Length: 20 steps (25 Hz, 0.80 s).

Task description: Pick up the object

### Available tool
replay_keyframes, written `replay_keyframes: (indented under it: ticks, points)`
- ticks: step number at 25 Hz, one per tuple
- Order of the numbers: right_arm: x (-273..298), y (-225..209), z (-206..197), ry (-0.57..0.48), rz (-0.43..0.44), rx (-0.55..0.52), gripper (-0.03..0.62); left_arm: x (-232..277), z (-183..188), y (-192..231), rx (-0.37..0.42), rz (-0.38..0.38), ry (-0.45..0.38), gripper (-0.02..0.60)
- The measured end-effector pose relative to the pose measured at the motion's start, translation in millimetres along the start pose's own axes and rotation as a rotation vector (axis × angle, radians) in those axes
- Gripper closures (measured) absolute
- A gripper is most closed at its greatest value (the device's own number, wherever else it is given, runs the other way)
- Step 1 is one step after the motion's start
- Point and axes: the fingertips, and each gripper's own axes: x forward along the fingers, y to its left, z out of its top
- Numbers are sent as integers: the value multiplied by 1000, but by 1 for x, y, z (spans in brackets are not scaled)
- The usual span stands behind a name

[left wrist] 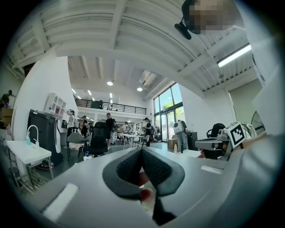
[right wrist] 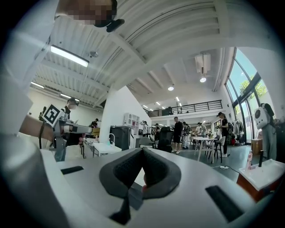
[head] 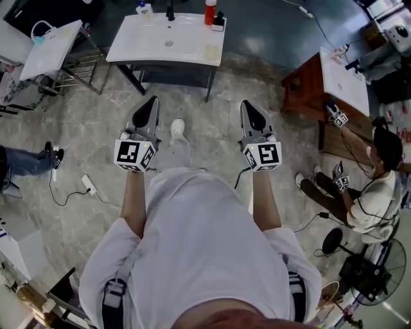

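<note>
A white table (head: pixel 154 48) stands ahead of me in the head view. On its far edge are a red bottle (head: pixel 210 11), a small white bottle with a blue cap (head: pixel 144 8), a dark item (head: pixel 170 11) and a small box (head: pixel 219 22); a pale yellow pad (head: pixel 212 51) lies near its right edge. My left gripper (head: pixel 151 101) and right gripper (head: pixel 247 104) are held level, side by side, short of the table and over the floor. Both are shut with nothing between the jaws. The closed jaw tips of the left gripper (left wrist: pixel 142 149) and right gripper (right wrist: pixel 142 150) meet in each gripper view.
A second white table (head: pixel 51 48) stands at the left, a wooden table (head: pixel 308 83) at the right. A seated person (head: pixel 372 193) with grippers is at the right, someone's legs (head: pixel 26 160) at the left. A power strip (head: pixel 88 185) and a fan (head: pixel 372 276) sit on the floor.
</note>
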Motion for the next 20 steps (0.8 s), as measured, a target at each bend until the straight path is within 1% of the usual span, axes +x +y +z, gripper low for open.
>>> replay_keyframes:
  ticks: [3,8,15,20]
  points:
    - [32,-11,-4,18,-7,-1,594,31,0,28,-15,1,-12,583]
    - [96,-28,-6,46,-31,-7,593,92,3,76,-49,-30,-39,583]
    - [187,-55,-11,91,-118,7,594,176,-5,146,-38,-98,-14,583]
    - [241,-76,-11,111,-183,3,592,232,-8,193,-63,-135,-21,583]
